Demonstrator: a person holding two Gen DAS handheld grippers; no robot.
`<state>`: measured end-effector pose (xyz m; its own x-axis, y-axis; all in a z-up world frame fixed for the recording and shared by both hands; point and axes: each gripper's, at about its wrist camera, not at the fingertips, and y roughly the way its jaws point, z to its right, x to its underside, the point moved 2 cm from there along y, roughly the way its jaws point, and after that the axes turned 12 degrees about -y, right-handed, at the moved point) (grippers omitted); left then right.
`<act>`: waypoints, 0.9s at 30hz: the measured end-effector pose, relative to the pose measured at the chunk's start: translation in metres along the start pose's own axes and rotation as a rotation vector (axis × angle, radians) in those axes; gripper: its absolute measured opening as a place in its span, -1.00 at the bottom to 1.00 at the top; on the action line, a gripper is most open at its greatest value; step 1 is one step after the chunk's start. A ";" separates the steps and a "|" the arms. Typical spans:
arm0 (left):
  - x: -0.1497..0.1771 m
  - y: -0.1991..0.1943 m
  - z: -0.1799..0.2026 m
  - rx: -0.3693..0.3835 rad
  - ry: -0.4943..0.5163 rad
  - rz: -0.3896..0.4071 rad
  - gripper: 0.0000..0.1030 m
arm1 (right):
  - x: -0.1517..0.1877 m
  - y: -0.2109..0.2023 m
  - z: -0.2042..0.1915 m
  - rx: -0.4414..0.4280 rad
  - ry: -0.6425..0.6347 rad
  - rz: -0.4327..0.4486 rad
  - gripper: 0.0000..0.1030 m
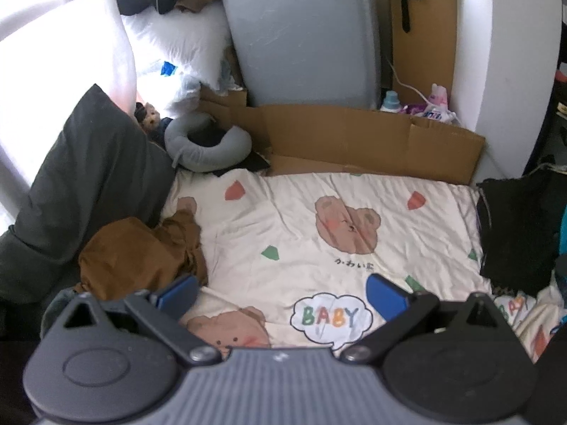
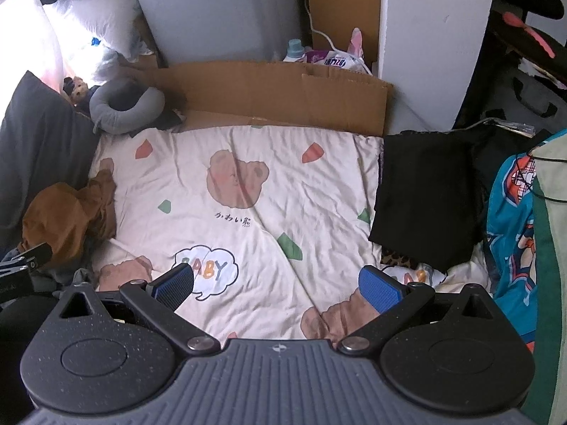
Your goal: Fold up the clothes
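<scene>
1. Bear-print quilt (image 2: pixel 248 184) spread over the bed, cream ground, "BABY" bubble near the front edge; middle bare of clothing, serving as the folding surface.
2. Dark pillow (image 1: pixel 88 191) propped along the left edge of the quilt; flattened cardboard (image 1: pixel 354 134) standing along the far edge.
3. Black garment (image 2: pixel 425 191) lying on the right edge of the quilt, roughly squared off, apparently already folded; leopard-print fabric (image 2: pixel 398 260) peeking from beneath its near corner.
4. Brown garment (image 1: pixel 138 255) crumpled in a heap at the left edge of the quilt, touching the dark pillow, unfolded.
5. Grey neck pillow (image 1: pixel 209 145) at the far left corner, off the work area.
6. Left gripper (image 1: pixel 283 295) hovering above the front of the quilt, blue pads spread wide, nothing between them; brown garment just beside its left finger.
7. Right gripper (image 2: pixel 278 285) likewise above the front edge, fingers wide apart and empty, well apart from either garment.
8. Step in hand, judged: between garments, with a new piece to be fetched.
9. Next move, judged: left gripper toward the brown heap, pinch on an outer edge or hem rather than the bulk, drag onto the bare centre; right gripper then needed on a second edge for spreading flat before any fold.
</scene>
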<state>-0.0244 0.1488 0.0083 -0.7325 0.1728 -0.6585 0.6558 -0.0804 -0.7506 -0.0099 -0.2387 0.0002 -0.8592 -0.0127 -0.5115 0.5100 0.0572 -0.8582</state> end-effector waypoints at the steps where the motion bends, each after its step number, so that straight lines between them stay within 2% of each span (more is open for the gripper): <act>1: 0.000 0.000 0.000 0.003 0.000 -0.002 0.99 | 0.000 0.000 0.000 0.000 -0.005 -0.001 0.98; 7: -0.003 0.004 -0.005 0.039 -0.013 -0.032 0.99 | 0.000 0.000 0.002 0.007 -0.005 -0.004 0.98; 13: -0.003 0.011 -0.015 0.080 -0.099 -0.099 0.94 | 0.000 0.000 0.003 0.003 -0.005 -0.002 0.98; 27: -0.003 0.012 -0.019 0.082 -0.113 -0.113 0.88 | -0.001 0.000 0.004 0.010 -0.006 -0.004 0.98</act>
<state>-0.0105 0.1656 0.0023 -0.8194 0.0738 -0.5684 0.5548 -0.1470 -0.8189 -0.0090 -0.2425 0.0007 -0.8609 -0.0193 -0.5084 0.5071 0.0474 -0.8606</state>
